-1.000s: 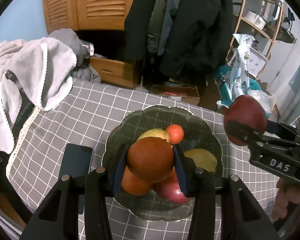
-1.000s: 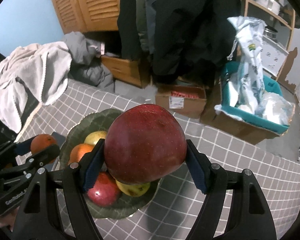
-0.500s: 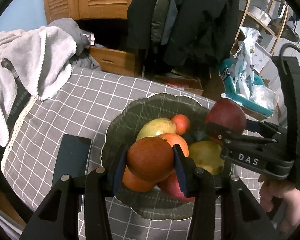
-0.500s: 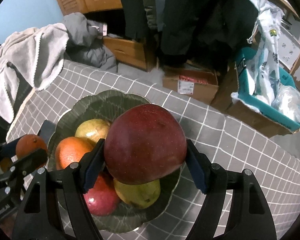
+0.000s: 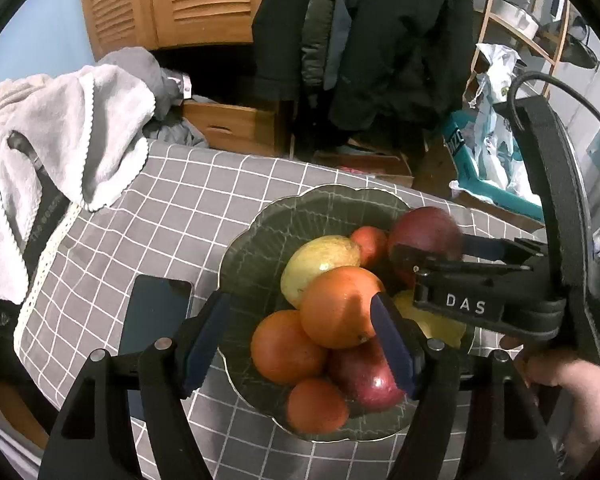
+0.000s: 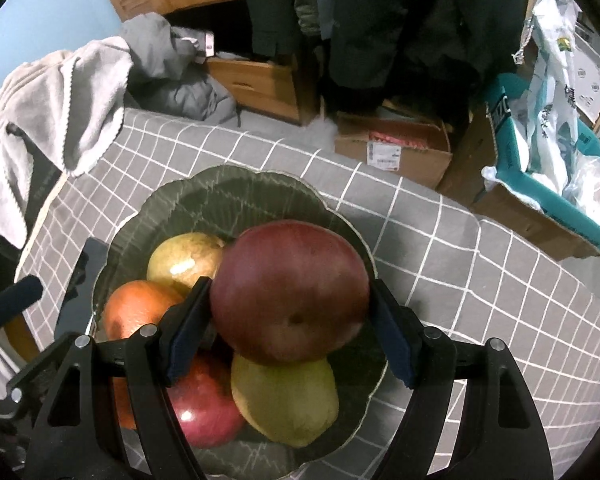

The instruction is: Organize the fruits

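Fruit fills the dark green scalloped glass bowl point(image 5: 332, 204) that sits on the grey, white-gridded cloth of the bench point(image 5: 188, 208), directly ahead of and below both pairs of jaws.

The left gripper point(image 5: 300, 344) has its blue-padded jaws spread wide and holds nothing. Between and just beyond them sits the large orange point(image 5: 340, 306), topmost in the pile, with the right pad close against its side; whether they touch cannot be told. A second orange point(image 5: 286, 346) lies below it toward the left jaw, a small orange-red mandarin point(image 5: 318, 404) nearest the jaws, and a shiny red apple point(image 5: 370, 376) under the right jaw. Farther out lie a yellow-green pear-like fruit point(image 5: 320, 260) and a small tangerine point(image 5: 368, 244). A dark flat phone point(image 5: 154, 316) lies on the cloth just outside the left jaw, beside the bowl's rim.

The right gripper point(image 6: 290, 340) has its jaws pinching a big dark red apple point(image 6: 290, 290) by its two sides, over the bowl's right half. Beneath the apple rests a yellow-green pear point(image 6: 286, 400); whether the two touch is unclear. In the left wrist view this gripper reaches in from the right, the apple at its tips.

A pale grey towel point(image 5: 60, 140) is heaped at the bench's far left corner.
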Demonstrator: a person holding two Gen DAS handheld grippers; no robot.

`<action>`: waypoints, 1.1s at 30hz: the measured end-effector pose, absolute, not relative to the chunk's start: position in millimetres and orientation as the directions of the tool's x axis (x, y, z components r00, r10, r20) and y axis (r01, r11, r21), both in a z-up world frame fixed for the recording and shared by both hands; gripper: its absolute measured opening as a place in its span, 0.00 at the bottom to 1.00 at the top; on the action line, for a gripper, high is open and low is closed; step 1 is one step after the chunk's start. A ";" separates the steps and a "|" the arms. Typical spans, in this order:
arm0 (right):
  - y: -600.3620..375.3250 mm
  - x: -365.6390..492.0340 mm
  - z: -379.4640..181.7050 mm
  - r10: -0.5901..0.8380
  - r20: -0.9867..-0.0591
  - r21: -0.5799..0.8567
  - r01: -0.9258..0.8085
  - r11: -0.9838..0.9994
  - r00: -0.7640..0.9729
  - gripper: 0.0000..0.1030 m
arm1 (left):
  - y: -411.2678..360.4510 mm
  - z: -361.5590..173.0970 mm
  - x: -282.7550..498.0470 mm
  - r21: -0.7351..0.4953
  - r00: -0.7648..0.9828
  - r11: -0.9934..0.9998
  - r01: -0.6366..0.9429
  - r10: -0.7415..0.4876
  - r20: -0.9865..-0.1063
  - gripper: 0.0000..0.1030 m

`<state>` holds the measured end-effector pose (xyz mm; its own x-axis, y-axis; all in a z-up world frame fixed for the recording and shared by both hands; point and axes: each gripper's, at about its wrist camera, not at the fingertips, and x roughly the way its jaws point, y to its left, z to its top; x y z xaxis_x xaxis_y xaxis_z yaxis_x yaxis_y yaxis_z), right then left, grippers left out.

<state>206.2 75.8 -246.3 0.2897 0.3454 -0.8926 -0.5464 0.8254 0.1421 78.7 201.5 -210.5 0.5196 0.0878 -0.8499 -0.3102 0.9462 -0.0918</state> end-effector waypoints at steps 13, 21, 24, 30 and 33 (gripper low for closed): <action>58.1 203.3 -203.8 0.367 -0.841 0.126 -0.515 0.848 0.398 0.79 | 208.1 -193.8 71.9 -0.111 0.549 0.934 -0.341 0.102 -0.830 0.72; 40.5 191.5 -166.0 0.350 -0.800 0.074 -0.498 0.864 0.487 0.79 | 207.6 -168.8 63.7 -0.130 0.594 0.931 -0.342 0.107 -0.797 0.72; 32.1 184.7 -149.4 0.336 -0.781 0.047 -0.488 0.872 0.526 0.79 | 205.9 -158.6 60.2 -0.134 0.610 0.931 -0.339 0.109 -0.785 0.72; 16.5 168.8 -119.4 0.333 -0.747 0.030 -0.472 0.881 0.575 0.79 | 201.6 -134.8 50.4 -0.136 0.648 0.935 -0.327 0.118 -0.753 0.76; 9.5 159.0 -106.6 0.333 -0.733 0.024 -0.466 0.884 0.593 0.79 | 199.9 -122.3 45.2 -0.141 0.668 0.937 -0.321 0.118 -0.735 0.76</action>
<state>159.0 9.5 -106.6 0.5934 0.3327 -0.7329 -0.4664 0.8843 0.0237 45.2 199.9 -122.3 0.6679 0.1177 -0.7349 -0.3205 0.9366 -0.1413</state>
